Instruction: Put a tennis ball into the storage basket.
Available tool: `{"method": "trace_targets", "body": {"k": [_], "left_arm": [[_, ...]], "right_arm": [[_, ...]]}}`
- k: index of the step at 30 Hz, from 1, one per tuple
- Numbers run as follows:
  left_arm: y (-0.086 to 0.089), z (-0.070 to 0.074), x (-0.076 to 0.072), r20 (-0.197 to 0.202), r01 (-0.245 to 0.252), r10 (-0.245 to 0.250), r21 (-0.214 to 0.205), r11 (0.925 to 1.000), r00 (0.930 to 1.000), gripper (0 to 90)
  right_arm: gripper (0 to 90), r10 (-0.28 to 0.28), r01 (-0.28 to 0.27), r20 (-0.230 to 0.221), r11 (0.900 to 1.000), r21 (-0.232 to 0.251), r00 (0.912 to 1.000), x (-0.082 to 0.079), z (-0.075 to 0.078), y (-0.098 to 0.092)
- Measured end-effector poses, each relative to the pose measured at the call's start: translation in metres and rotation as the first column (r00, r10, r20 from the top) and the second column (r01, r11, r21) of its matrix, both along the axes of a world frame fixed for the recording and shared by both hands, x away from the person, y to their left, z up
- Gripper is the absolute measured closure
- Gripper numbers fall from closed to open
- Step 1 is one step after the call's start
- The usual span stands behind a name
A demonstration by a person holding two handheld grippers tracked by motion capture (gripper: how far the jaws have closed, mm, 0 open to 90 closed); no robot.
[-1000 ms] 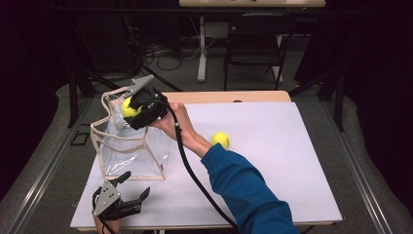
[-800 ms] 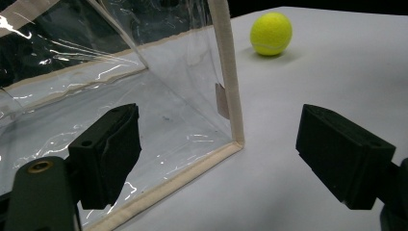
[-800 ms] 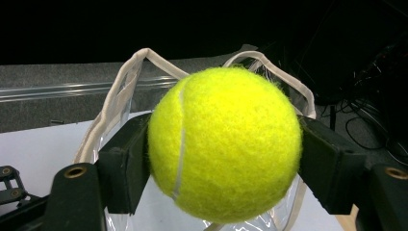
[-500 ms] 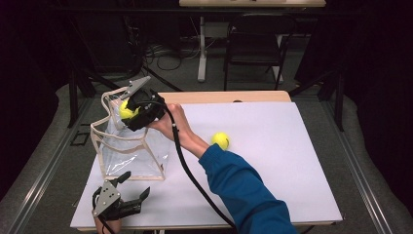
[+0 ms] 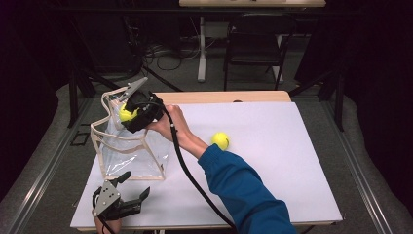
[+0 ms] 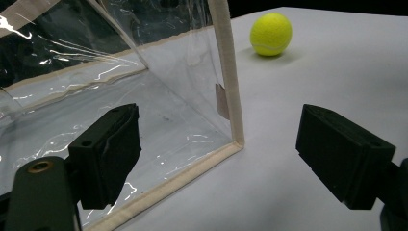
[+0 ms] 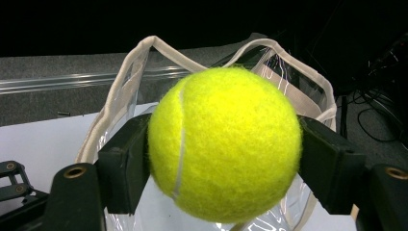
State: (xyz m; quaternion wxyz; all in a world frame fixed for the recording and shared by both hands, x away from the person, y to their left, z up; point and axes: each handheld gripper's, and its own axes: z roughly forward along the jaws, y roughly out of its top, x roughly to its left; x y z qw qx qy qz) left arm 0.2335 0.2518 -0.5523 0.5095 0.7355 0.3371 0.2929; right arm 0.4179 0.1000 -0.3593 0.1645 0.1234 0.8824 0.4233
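Barely any change vs a sec ago: right gripper w/ its ball sits a touch lower and nearer the bag mouth; left gripper, bag and loose ball unmoved.

Table: white top, work all on its left half. Clear bag stands upright near the left edge, cream-trimmed rim gaping upward, prob. so a ball can drop straight in. In the left gripper view its near corner seam stands just ahead of the jaws.

Right gripper hangs over the bag opening, clamped on a tennis ball; black pads press the ball's two sides at mid-height, ball bulging out fwd past them, bag rim right behind it. Looks like a carry pose for release into the bag; not yet let go.

Left gripper rests at the table's near-left corner, jaws wide apart, nothing btwn them, just short of the bag; parked, or ready to steady it.

Second tennis ball lies loose mid-table, well apart from the bag, beside the right forearm; likely next.
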Motion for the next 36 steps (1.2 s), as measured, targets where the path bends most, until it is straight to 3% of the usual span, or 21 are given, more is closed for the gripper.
{"method": "trace_targets", "body": {"k": [18,26,36], "left_arm": [[0.0,0.0,0.0,0.001,0.0,0.0,0.0,1.0,1.0,16.0],[0.0,0.0,-0.001,0.0,0.002,-0.002,0.0,1.0,1.0,16.0],[-0.001,0.0,-0.001,0.002,0.001,-0.001,0.001,1.0,1.0,16.0]], "right_arm": [[24.6,-0.004,0.002,-0.035,0.9992,-0.039,0.9994,0.001,-0.005,0.005],[5.3,0.008,-0.007,-0.053,1.0,0.006,0.9985,-0.001,0.001,-0.005],[0.0,0.022,-0.021,-0.075,0.9997,0.015,0.9969,-0.005,0.003,-0.028]]}}
